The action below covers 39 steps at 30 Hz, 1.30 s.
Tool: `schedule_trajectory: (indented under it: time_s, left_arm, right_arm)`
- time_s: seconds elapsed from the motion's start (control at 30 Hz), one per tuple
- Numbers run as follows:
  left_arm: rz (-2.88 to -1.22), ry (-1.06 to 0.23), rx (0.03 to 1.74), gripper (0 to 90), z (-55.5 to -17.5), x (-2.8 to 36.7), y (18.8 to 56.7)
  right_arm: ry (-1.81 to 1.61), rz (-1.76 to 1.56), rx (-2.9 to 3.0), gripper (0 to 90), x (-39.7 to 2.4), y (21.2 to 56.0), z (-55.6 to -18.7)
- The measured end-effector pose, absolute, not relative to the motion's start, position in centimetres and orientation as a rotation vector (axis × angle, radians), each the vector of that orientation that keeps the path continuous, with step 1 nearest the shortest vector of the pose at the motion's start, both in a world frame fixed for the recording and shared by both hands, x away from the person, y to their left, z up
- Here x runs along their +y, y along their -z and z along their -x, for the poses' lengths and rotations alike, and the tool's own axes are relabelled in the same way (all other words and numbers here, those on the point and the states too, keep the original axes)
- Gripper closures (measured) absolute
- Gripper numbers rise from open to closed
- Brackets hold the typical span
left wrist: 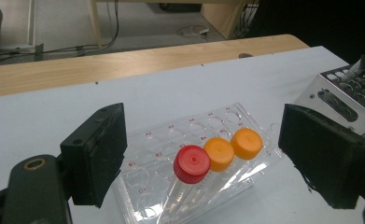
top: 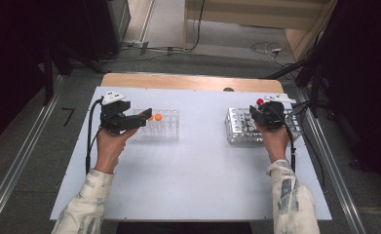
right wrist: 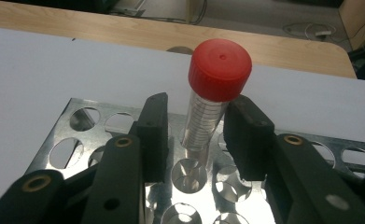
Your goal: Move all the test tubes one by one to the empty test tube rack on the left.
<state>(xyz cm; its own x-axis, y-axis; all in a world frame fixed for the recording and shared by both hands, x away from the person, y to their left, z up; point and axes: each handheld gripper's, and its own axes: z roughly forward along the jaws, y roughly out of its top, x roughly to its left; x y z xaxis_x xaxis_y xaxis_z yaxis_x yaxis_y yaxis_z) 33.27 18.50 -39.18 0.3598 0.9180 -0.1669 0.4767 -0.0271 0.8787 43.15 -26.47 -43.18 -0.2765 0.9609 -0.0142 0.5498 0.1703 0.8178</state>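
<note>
A clear tube with a red cap [right wrist: 220, 70] stands upright in a hole of the metal rack [right wrist: 84, 140] at the table's right. My right gripper [right wrist: 196, 116] has its jaws on either side of the tube below the cap; the right pad [right wrist: 245, 135] meets the tube wall, while a gap shows at the left pad, so the gripper is open. From above, this gripper [top: 261, 108] sits over the metal rack [top: 237, 127]. My left gripper [left wrist: 201, 135] stands wide open above the clear plastic rack [left wrist: 171, 135], which holds a red-capped tube [left wrist: 192, 163] and two orange-capped tubes [left wrist: 219, 154].
The clear rack [top: 166, 129] lies left of centre on the white table top [top: 193, 170]. A wooden strip [top: 188, 81] runs along the far edge. Dark stands and cables surround the table on the floor.
</note>
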Motion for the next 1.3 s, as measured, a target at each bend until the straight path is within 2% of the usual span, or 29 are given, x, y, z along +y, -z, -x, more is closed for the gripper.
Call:
schedule_trajectory:
  time_s: [0.17, 0.37, 0.9, 1.3]
  left_arm:
    - [-1.657, -0.580, 1.254, 15.8, -33.2, 18.5, 39.1]
    - [-1.661, -0.569, 1.251, 14.5, -33.3, 18.5, 39.1]
    - [-1.688, -0.600, 1.258, 17.2, -33.1, 17.9, 39.0]
    - [-1.703, -0.609, 1.266, 14.1, -33.0, 17.3, 39.1]
  right_arm:
    - [-0.980, -1.458, 1.902, 70.9, -26.6, 43.6, -43.6]
    - [-0.992, -1.433, 1.894, 71.4, -26.6, 42.8, -43.4]
    - [-1.043, -1.307, 1.872, 71.6, -26.0, 37.4, -41.2]
    - [-1.171, -1.128, 2.050, 71.5, -20.6, 36.8, -37.8]
